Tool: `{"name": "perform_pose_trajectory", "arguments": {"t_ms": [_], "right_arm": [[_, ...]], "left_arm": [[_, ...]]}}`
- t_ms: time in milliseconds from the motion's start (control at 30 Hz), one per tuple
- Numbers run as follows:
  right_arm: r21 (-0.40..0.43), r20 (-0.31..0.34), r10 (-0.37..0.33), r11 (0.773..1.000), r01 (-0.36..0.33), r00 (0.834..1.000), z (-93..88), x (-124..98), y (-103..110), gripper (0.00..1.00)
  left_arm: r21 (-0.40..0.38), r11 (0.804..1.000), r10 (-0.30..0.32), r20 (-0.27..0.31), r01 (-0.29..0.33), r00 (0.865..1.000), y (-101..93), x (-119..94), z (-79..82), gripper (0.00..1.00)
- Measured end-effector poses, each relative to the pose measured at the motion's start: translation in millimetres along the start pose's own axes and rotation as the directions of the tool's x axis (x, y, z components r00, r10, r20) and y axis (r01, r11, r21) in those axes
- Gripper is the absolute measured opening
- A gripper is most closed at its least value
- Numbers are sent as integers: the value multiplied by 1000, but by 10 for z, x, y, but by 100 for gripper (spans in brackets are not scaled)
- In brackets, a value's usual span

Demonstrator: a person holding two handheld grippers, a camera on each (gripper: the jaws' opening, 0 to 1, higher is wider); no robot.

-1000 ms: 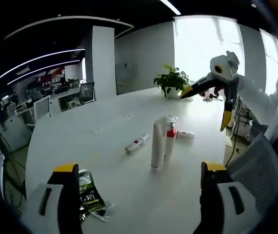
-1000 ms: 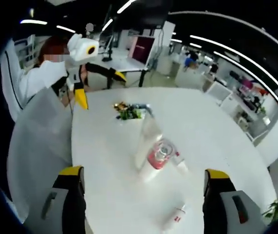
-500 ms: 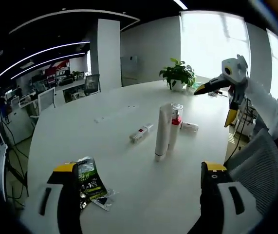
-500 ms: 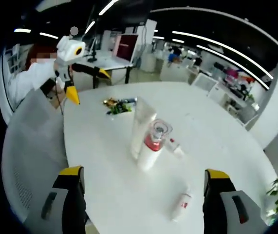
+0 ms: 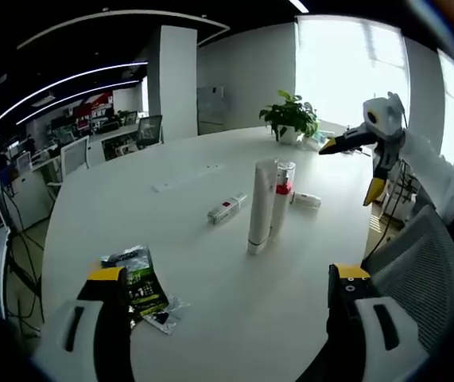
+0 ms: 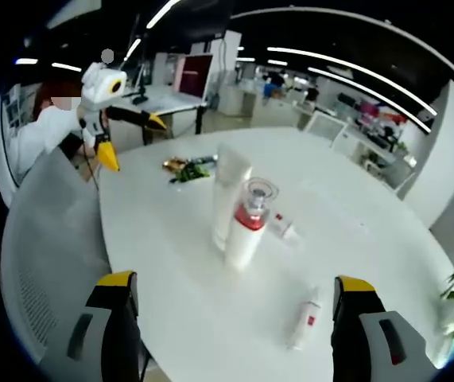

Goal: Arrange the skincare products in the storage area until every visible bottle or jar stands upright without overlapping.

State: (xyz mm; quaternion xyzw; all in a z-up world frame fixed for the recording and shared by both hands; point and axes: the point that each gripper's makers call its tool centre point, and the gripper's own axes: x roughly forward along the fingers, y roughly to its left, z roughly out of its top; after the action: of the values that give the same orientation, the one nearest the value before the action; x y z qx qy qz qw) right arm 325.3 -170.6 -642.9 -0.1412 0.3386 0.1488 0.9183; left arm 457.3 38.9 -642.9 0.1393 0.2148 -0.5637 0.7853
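A tall white tube [image 5: 260, 205] [image 6: 230, 195] and a bottle with a red band and clear cap [image 5: 281, 197] [image 6: 246, 224] stand upright side by side mid-table. Left of them, in the left gripper view, a small white tube with a red label [image 5: 227, 209] [image 6: 282, 231] lies flat. A small white bottle [image 5: 306, 200] [image 6: 306, 314] also lies flat, on their right. My left gripper [image 5: 227, 274] [image 6: 127, 131] is open and holds nothing, well short of the products. My right gripper [image 6: 234, 281] [image 5: 354, 163] is open too, held above the table's edge.
Green sachets [image 5: 135, 286] [image 6: 187, 167] lie near the table's edge by the left gripper. A potted plant [image 5: 290, 119] stands at the far side. A grey mesh chair [image 5: 417, 270] [image 6: 44, 255] is by the white table [image 5: 211, 334]. A person's white sleeve [image 6: 44, 131] holds the left gripper.
Both views have shifted slightly with the hands. The products stay where they were, and both grippers remain open.
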Motion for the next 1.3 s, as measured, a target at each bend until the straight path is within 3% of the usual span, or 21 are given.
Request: {"name": "perform_pose_trajectory", "arguments": {"t_ms": [633,1000,1300], "right_arm": [[56,-34,-2,998,4,999,-200,48,-33,99],[64,-58,-30,997,34,998,-329,122,-176,100],[86,-40,-70,994,74,997,-365,178,-334,100]], "left_arm": [[-29,1000,-1,-26,0,1000,-32,38,-78,99],[-38,999,-7,-32,6,999,-49,39,-119,99],[-42,999,-9,-34,8,999,-51,47,-133,99]]}}
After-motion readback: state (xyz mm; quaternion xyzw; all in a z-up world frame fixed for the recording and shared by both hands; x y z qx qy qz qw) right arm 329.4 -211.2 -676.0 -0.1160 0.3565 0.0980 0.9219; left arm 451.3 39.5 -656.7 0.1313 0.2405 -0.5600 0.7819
